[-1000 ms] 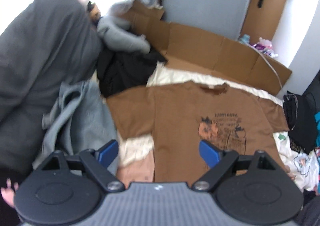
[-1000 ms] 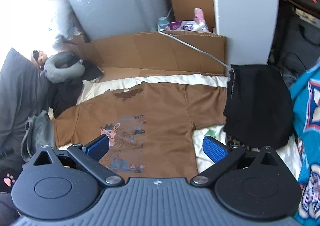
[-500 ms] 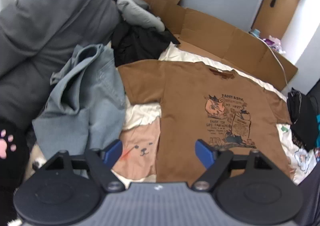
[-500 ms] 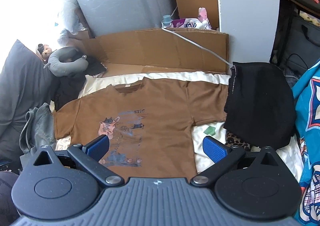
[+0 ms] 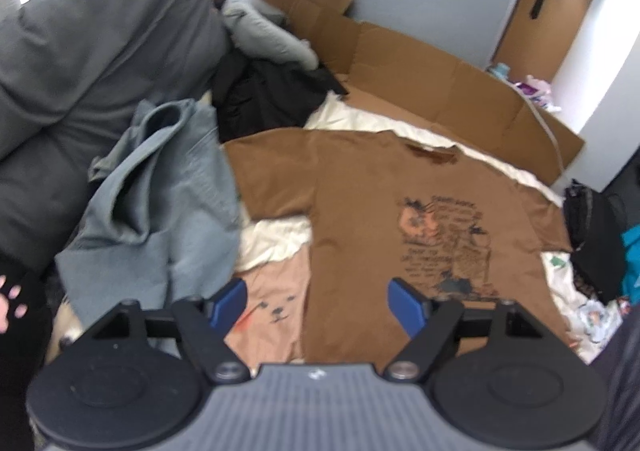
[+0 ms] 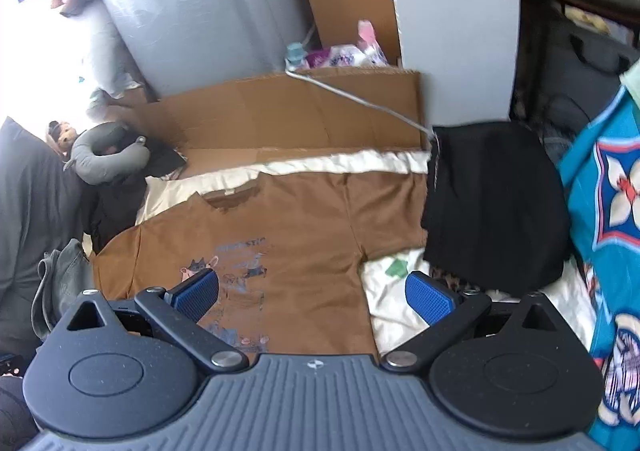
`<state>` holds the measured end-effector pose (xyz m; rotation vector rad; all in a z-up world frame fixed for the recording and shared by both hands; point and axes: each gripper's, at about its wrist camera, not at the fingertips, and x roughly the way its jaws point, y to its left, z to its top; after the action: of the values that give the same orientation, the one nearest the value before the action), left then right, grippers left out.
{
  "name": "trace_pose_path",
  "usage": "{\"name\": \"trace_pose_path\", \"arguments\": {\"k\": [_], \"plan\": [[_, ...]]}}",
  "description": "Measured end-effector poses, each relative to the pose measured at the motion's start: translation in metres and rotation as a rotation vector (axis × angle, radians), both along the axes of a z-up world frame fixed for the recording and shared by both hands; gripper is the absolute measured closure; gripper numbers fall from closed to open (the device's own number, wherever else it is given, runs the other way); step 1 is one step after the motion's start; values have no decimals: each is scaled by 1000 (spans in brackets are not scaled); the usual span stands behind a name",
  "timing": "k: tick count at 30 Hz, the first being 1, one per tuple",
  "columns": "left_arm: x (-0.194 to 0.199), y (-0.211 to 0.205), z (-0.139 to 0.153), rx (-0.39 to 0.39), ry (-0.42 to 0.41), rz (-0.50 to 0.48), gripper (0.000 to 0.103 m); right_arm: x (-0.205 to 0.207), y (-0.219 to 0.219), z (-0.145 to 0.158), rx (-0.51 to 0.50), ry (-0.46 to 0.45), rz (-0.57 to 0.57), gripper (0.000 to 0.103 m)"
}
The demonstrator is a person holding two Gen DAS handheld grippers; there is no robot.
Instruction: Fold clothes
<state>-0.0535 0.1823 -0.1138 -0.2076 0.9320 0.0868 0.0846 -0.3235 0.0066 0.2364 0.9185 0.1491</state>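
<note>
Brown T-shirt (image 5: 360, 211) is lying flat mid-frame, ready for folding, while left tongs (image 5: 318, 305) and right tongs (image 6: 312, 293) are hovering agape, empty.

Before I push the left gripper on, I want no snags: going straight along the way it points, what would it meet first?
Probably the brown T-shirt, near its lower left side edge. The left gripper is open with nothing between its fingers. Depth is unclear, so it might land on the peach cloth alongside.
</note>
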Motion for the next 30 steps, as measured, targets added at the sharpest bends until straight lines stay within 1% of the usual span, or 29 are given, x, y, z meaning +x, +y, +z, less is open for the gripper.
{"name": "trace_pose_path", "arguments": {"k": [3, 6, 7, 9, 10, 14, 18, 20, 23, 30], "plan": [[12, -5, 17, 10, -22, -30, 23, -1, 3, 9, 21, 31, 7, 2], [21, -10, 38, 10, -58, -77, 22, 2, 8, 31, 42, 54, 9, 2], [24, -12, 46, 13, -68, -85, 20, 4, 9, 37, 47, 61, -1, 2], [29, -15, 58, 21, -80, -94, 20, 8, 11, 51, 48, 77, -24, 1], [32, -17, 63, 24, -84, -97, 20, 11, 13, 57, 40, 76, -25, 1], [42, -24, 79, 37, -104, -99, 19, 19, 23, 73, -7, 11, 3, 1], [58, -34, 93, 54, -109, -96, 19, 32, 30, 69, -104, -32, 17, 1], [69, -41, 100, 64, -108, -104, 19, 39, 30, 65, -124, -40, 21, 1], [86, -54, 113, 81, -117, -119, 19, 47, 25, 62, -120, -43, 19, 1], [136, -95, 151, 63, -145, -142, 19, 57, 14, 62, -105, -63, 4, 1]]}}
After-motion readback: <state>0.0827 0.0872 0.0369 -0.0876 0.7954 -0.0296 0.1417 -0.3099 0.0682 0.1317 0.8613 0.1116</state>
